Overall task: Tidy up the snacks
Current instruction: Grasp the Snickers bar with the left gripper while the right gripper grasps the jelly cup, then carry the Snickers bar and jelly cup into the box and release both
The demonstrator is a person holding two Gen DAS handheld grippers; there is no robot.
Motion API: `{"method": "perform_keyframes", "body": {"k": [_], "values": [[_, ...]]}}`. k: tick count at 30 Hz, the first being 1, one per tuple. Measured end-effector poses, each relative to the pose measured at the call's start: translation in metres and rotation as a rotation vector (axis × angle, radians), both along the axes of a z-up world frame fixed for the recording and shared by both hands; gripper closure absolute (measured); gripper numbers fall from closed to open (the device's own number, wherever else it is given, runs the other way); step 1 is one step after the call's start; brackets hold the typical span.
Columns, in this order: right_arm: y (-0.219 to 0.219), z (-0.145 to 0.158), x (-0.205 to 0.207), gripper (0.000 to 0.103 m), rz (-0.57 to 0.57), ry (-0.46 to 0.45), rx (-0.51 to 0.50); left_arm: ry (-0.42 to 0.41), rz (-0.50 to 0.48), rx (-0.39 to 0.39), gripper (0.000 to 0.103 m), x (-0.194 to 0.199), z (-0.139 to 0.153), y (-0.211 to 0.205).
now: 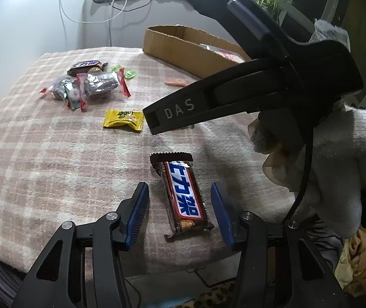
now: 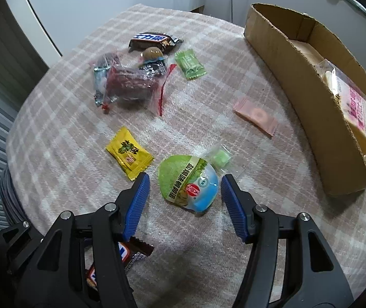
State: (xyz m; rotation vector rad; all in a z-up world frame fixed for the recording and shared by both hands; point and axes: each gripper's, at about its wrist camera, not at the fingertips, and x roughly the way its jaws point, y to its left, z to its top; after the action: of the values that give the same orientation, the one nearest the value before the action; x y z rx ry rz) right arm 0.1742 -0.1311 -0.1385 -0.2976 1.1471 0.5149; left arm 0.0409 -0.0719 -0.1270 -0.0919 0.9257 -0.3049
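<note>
My left gripper (image 1: 179,190) is open, its blue fingers on either side of a brown, blue and white chocolate bar (image 1: 184,195) lying on the plaid cloth. My right gripper (image 2: 185,179) is open around a green and blue round snack pack (image 2: 189,182) on the cloth. The right gripper's black body (image 1: 234,97) crosses the left wrist view above the table. A cardboard box (image 2: 285,59) at the right holds a pink pack (image 2: 357,105). The same chocolate bar (image 2: 129,251) shows partly under my right gripper.
A yellow candy (image 2: 129,152), a pink sachet (image 2: 256,115), a green candy (image 2: 190,64), a small green wrapped sweet (image 2: 220,157), a second chocolate bar (image 2: 153,39) and a heap of clear wrapped snacks (image 2: 129,82) lie on the plaid cloth (image 2: 54,118). Cables hang on the wall behind.
</note>
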Motion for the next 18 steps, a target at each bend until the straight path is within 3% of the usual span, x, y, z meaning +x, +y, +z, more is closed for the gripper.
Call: {"method": "perform_keyframes", "body": {"k": [5,7,18], "values": [[-0.001,0.0,-0.001,0.059,0.013,-0.014,-0.026,-0.004,-0.005,0.016,0.062,0.002,-0.006,-0.002],[-0.003,0.001,-0.001,0.061,0.011,-0.013,-0.022,-0.014,-0.011,0.025,0.071,0.002,-0.006,-0.002],[-0.034,0.008,-0.005,0.065,-0.042,-0.001,0.074,-0.004,0.008,-0.018,0.075,0.005,-0.002,0.008]]}}
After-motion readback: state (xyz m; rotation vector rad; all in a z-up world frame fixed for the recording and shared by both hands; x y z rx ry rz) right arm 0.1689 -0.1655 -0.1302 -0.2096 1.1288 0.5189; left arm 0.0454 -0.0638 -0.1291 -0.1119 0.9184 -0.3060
